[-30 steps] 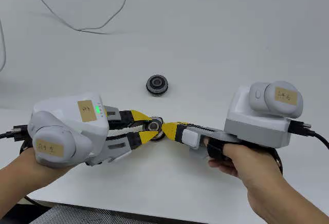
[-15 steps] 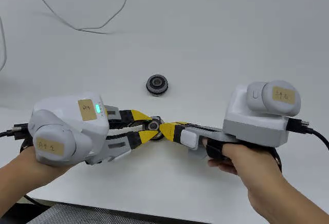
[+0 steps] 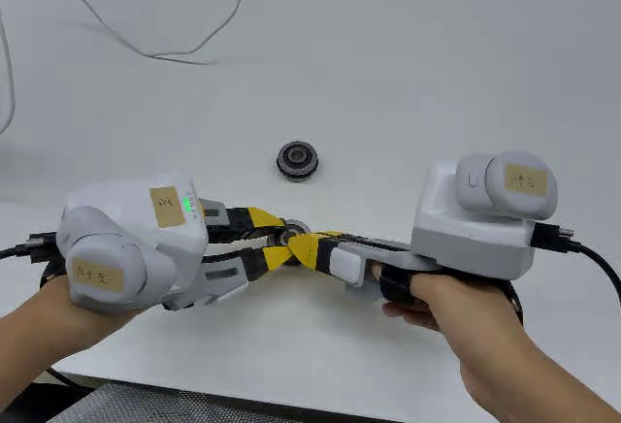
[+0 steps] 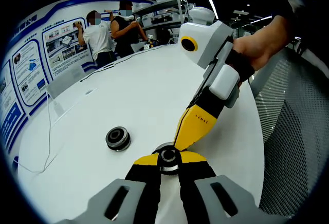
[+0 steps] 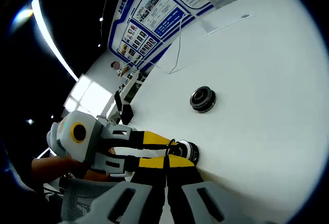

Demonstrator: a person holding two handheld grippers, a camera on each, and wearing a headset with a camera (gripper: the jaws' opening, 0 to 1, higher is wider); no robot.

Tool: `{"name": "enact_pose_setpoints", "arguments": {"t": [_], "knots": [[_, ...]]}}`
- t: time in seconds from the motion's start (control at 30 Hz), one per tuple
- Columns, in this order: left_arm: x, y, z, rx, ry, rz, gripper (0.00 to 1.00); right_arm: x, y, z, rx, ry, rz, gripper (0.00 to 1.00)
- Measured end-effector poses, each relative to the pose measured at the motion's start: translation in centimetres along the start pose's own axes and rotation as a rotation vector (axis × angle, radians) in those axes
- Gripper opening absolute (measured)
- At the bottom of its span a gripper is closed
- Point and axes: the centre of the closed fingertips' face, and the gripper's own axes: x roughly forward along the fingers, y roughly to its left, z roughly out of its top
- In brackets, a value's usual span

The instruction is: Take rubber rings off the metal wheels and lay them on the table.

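- Step in hand: stripping the rubber ring [image 5: 194,154] from the metal wheel [image 4: 167,157], which sits between the two grippers low at the near side of the table [image 3: 437,83].
- Left tongs [image 3: 281,241]: narrow, clamped on the metal wheel.
- Right tongs [image 3: 309,246]: tips drawn together against the wheel's rim. Whether they pinch the ring cannot be told.
- Next move, as judged: catch the ring's edge, peel it off sideways against a firm left hold, then lay it down.
- A second wheel [image 3: 297,159], ring on, lies well apart behind.
- A cable [image 3: 146,51] runs far back, outside the working path.

Wheel [image 3: 288,237] between jaws; second wheel [image 3: 297,159] apart
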Motion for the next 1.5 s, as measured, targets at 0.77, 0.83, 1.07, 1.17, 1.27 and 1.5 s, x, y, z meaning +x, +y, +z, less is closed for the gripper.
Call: {"name": "enact_pose_setpoints", "arguments": {"t": [0.77, 0.83, 1.07, 1.17, 1.27, 1.5], "knots": [[-0.7, 0.4, -0.2, -0.038, 0.02, 0.025, 0.15, -0.2, -0.7, 0.3, 0.069, -0.036, -0.023, 0.01], [-1.0, 0.6, -0.1, -0.05, 0.015, 0.031, 0.16, -0.1, -0.6, 0.4, 0.073, -0.04, -0.02, 0.01], [-2.0, 1.5, 1.1, -0.047, -0.029, 0.077, 0.23, -0.2, -0.4, 0.8, 0.092, -0.056, -0.007, 0.01], [-2.6, 1.9, 1.7, -0.068, -0.052, 0.102, 0.3, -0.1, 0.0, 1.1, 0.11, -0.067, 0.015, 0.01], [-2.9, 2.3, 1.7, -0.071, -0.054, 0.13, 0.33, 0.0, 0.4, 1.3, 0.12, -0.075, 0.034, 0.01], [-3.9, 2.4, 2.4, -0.097, -0.081, 0.162, 0.37, 0.2, 1.0, 1.3, 0.139, -0.071, 0.062, 0.01]]}}
